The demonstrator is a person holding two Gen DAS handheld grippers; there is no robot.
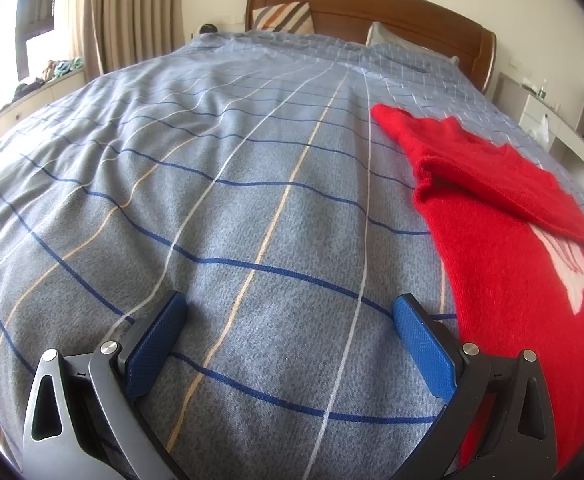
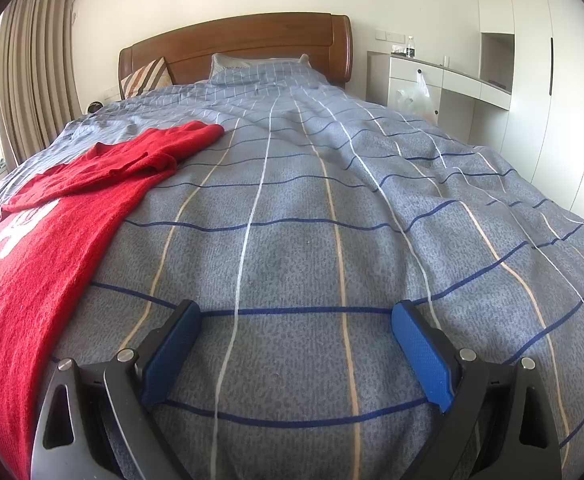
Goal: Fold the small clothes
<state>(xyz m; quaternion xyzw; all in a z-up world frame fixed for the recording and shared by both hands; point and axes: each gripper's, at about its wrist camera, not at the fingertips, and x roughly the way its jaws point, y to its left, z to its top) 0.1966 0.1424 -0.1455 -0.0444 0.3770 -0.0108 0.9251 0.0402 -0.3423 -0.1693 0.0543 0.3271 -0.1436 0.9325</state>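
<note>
Blue pads (image 1: 155,350) of my left hand-held gripper (image 1: 289,312) stand spread wide apart just above the bed cover (image 1: 219,216), with nothing between them; its right finger sits just beside the near edge of the red sweater (image 1: 508,280). My right hand-held gripper (image 2: 296,314) is likewise spread wide and empty, over bare cover, with the same sweater (image 2: 39,264) off to its left and not touching it.

Between my two tools the sweater lies flat on the grey-blue cover, which is crossed by dark blue, white and tan lines. It is a fuzzy, bright red knit with a white figure (image 1: 576,280) on the body, partly covered. One sleeve (image 1: 504,184) is folded across the body and hides the top of that white figure, its cuff edge lying straight over the knit. Farther up, the shoulder end of the garment bunches into a soft roll, and another red part (image 2: 195,136) stretches toward the head of the bed.

Beyond it the cover runs on to a striped cushion (image 2: 145,76), a pillow (image 2: 259,68) and the wooden headboard (image 2: 251,44). Curtains (image 1: 131,12) hang at the left, white cabinets (image 2: 532,80) stand at the right.
</note>
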